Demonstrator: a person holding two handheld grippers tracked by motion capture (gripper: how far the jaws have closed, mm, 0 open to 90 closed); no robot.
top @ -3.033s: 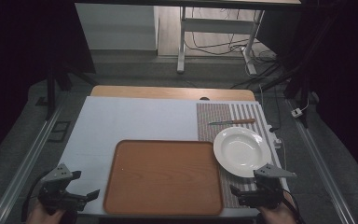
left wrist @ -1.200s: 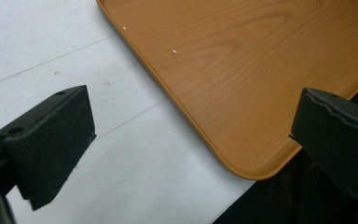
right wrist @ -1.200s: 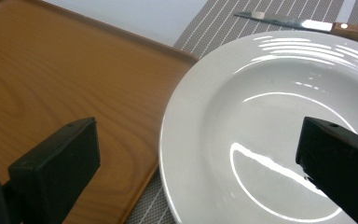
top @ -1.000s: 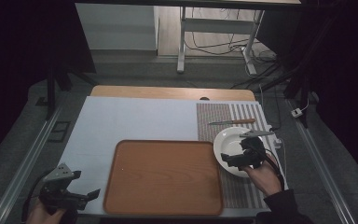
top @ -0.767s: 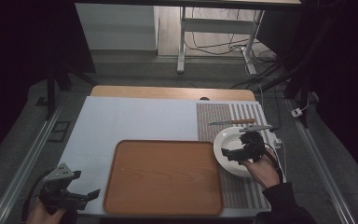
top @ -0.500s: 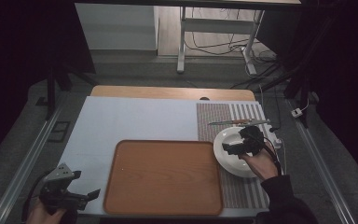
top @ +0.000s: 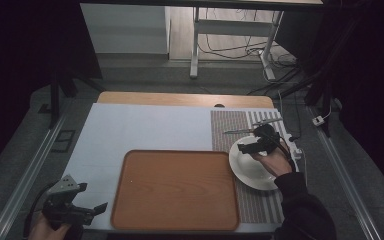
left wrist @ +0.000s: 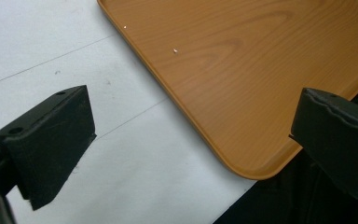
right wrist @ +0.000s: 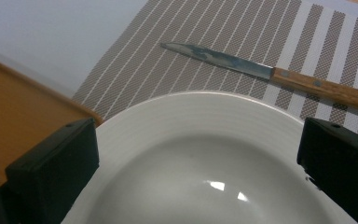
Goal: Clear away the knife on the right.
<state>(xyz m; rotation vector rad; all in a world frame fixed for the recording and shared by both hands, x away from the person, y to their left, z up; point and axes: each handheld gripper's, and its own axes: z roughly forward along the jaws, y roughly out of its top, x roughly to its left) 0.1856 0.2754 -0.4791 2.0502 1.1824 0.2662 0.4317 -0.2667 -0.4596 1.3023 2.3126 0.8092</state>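
High view: right gripper [top: 258, 141] hovers over the far rim of the white plate [top: 252, 172], jaws spread wide and grasping nothing. Plate sits on the striped placemat [top: 240, 125], just right of the wooden tray [top: 175, 187], its left edge close to the tray's right rim; whether they touch, cannot tell. Knife [right wrist: 270, 70] lies on the placemat just beyond the plate, blade pointing left in the right gripper view, apart from the plate. Left gripper [top: 82, 212] rests at the near left corner of the table, jaws released and empty, tray corner [left wrist: 256, 170] between them in its own view. Judgement: work is at the reach stage. Nothing picked up; tray bare. Grasp, lift and placement all remain.
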